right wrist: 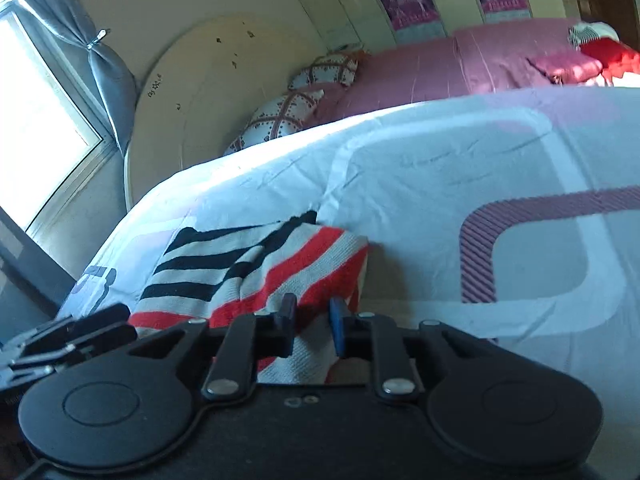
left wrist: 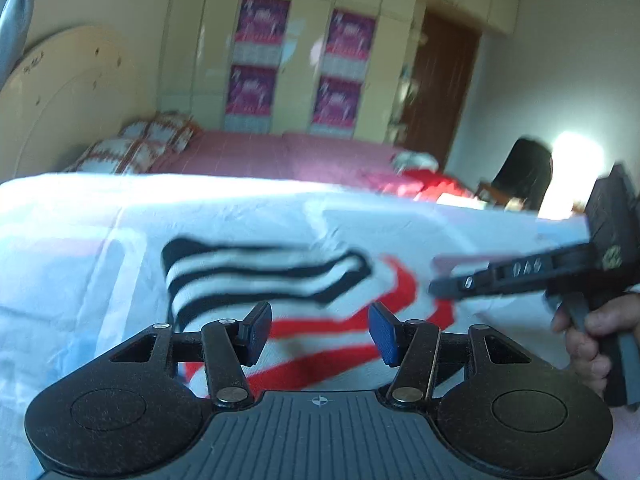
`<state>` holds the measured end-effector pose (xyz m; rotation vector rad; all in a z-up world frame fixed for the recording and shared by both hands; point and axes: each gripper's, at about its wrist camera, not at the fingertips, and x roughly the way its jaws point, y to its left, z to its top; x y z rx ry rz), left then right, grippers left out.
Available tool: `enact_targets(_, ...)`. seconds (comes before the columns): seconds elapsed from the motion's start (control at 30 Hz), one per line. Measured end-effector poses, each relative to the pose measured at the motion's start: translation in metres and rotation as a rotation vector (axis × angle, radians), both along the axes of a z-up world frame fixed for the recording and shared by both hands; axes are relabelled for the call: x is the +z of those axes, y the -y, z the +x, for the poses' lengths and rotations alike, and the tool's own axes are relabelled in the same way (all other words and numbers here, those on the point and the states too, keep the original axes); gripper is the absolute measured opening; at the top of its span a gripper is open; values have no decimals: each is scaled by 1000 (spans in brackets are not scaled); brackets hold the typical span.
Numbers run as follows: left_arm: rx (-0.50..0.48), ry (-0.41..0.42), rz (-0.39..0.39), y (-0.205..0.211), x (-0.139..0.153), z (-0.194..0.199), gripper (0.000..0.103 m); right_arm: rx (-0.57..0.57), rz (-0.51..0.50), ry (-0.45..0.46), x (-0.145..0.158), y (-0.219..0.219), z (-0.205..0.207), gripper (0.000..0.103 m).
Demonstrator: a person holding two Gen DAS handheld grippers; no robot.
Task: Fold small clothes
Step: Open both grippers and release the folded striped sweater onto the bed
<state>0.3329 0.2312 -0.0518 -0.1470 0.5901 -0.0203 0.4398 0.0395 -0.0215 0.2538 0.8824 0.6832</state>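
Observation:
A small striped knit garment (left wrist: 280,280) lies on the white bedspread (left wrist: 80,240); one part has black and white stripes, the part under it red and white stripes. My left gripper (left wrist: 320,332) is open just above its near edge, holding nothing. My right gripper (right wrist: 312,326) has its blue pads a narrow gap apart over the red-striped edge (right wrist: 312,264), not closed on the cloth. It also shows in the left wrist view (left wrist: 440,290), reaching in from the right at the garment's right side. The left gripper's fingers (right wrist: 60,344) show at lower left in the right wrist view.
A pink bed (left wrist: 280,156) with patterned pillows (left wrist: 140,144) lies beyond the bedspread, with red cloth (left wrist: 432,184) at its far end. A headboard (right wrist: 208,92) and curtained window (right wrist: 40,120) are to the left. A wardrobe (left wrist: 304,60) and dark chair (left wrist: 524,172) stand behind.

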Motion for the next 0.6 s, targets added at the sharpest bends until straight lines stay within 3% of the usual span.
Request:
enact_targets(0.1, 50, -41, 3, 0, -16, -15, 54, 120, -24, 169, 11, -19, -22, 10)
enact_targets(0.17, 52, -26, 4, 1, -22, -25, 54, 84, -128, 151, -1, -26, -17, 10)
enact_targets(0.27, 45, 3, 2, 1, -12, -29, 54, 53, -113, 102, -10, -16, -12, 13)
enact_targets(0.43, 26, 68, -38, -3, 6, -32, 54, 70, -92, 217, 31, -12, -37, 15)
enact_targets(0.53, 0, -12, -20, 4, -7, -21, 55, 153, -154, 225, 30, -31, -51, 15)
enact_targets(0.57, -6, -66, -8, 7, -16, -16, 55, 177, -226, 198, 17, -40, -53, 15)
enact_targets(0.6, -9, -57, 13, 11, -20, -17, 55, 181, -278, 189, 4, -45, -54, 15)
